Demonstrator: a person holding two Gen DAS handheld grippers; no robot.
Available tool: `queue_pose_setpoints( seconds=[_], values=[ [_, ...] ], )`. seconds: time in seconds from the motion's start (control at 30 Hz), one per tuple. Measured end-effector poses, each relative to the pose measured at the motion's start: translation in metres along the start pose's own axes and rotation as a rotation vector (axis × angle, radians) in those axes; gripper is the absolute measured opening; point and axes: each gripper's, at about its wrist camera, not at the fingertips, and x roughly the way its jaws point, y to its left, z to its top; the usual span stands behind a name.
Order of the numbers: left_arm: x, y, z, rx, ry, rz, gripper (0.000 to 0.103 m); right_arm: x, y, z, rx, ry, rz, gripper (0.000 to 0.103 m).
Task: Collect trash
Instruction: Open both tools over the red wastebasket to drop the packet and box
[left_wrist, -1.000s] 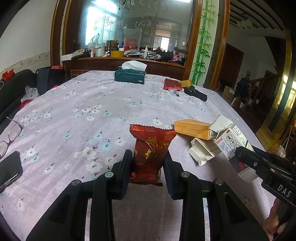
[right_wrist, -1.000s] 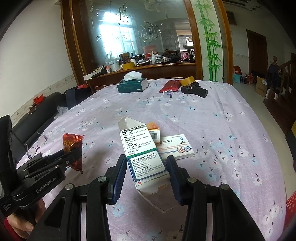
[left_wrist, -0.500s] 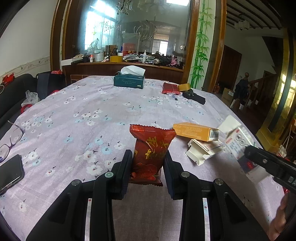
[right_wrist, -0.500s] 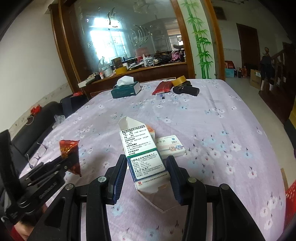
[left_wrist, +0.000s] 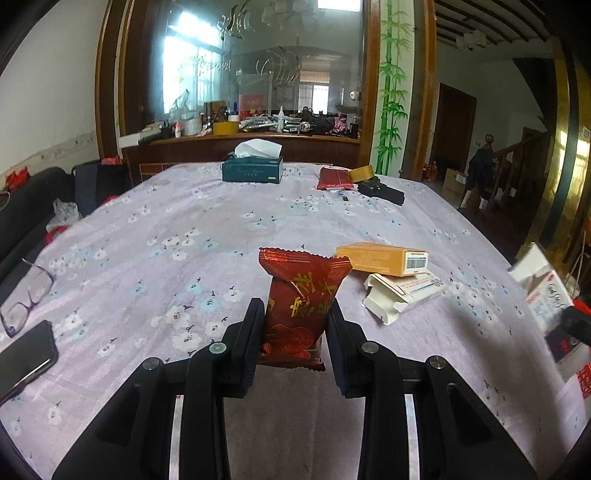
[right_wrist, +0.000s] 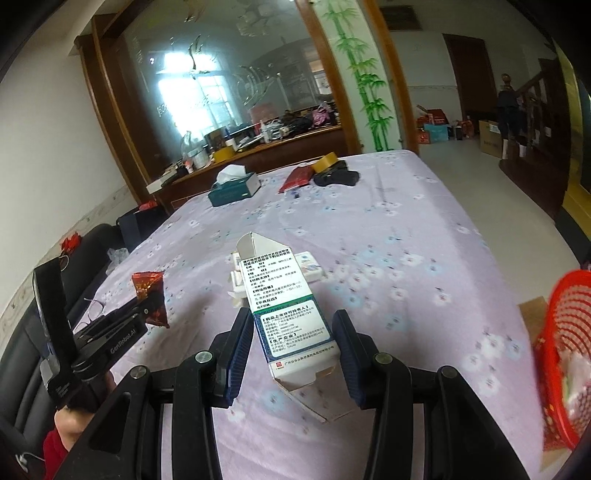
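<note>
My left gripper is shut on a red snack wrapper and holds it upright above the flowered tablecloth. Between the pads of my right gripper sits a white and green medicine box with its end flaps open; that gripper is shut on it. In the left wrist view this box hangs, blurred, at the far right edge. In the right wrist view the wrapper shows at the left in the left gripper. On the cloth lie an orange box and an opened white box.
A red mesh basket stands off the table's right edge. At the far end are a tissue box, a red packet, a tape roll and a black object. Glasses and a phone lie at the left.
My right gripper has carried the medicine box to the right and rolled, and the red basket has come into its view. The left gripper and wrapper have stayed put.
</note>
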Motion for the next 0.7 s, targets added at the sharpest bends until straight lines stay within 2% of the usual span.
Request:
queue_pose_setpoints(
  seconds=[0.13, 0.23, 0.47, 0.7],
  values=[
    [-0.010, -0.017, -0.001, 0.035, 0.015, -0.009, 0.031, -0.019, -0.018, 0.000, 0.032, -0.019, -0.011, 0.048],
    [-0.019, -0.030, 0.000, 0.049, 0.031, -0.060, 0.031, -0.037, -0.038, 0.000, 0.070, -0.050, -0.025, 0.048],
    [-0.040, -0.085, 0.010, 0.091, 0.109, -0.266, 0.031, -0.086, -0.102, 0.000, 0.198, -0.131, -0.088, 0.048],
    [-0.057, -0.177, 0.019, 0.195, 0.162, -0.462, 0.032, -0.128, -0.173, -0.007, 0.337, -0.186, -0.196, 0.048]
  ],
)
